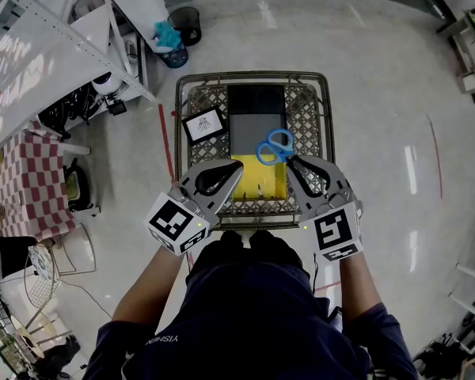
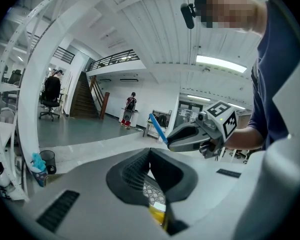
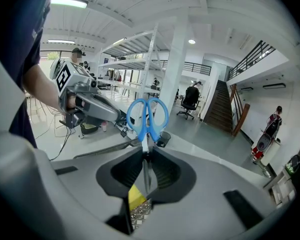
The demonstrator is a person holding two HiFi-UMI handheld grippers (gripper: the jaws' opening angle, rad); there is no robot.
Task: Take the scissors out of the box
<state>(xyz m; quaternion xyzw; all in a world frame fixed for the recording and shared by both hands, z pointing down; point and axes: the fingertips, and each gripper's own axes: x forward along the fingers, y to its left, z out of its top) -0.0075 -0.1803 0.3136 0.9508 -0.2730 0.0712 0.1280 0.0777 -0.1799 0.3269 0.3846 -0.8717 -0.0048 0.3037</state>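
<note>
The blue-handled scissors point(image 1: 275, 146) hang above the wire basket point(image 1: 252, 76), handles up and away from me. My right gripper point(image 1: 289, 161) is shut on their blades; in the right gripper view the blades run down between the pads and the handles point(image 3: 147, 116) stick out past the right gripper's point(image 3: 146, 154) tips. My left gripper point(image 1: 239, 167) is level beside it over the basket's near edge, its jaws together with nothing in them, as the left gripper view point(image 2: 150, 151) confirms. That view also catches the right gripper point(image 2: 195, 136) and a blue handle point(image 2: 157, 127).
Inside the basket lie a dark flat case point(image 1: 256, 121), a yellow item point(image 1: 257, 180) and a small white card point(image 1: 204, 124). A checkered table point(image 1: 24, 180) and white shelving point(image 1: 55, 46) stand at the left, a black bin point(image 1: 186, 24) beyond the basket.
</note>
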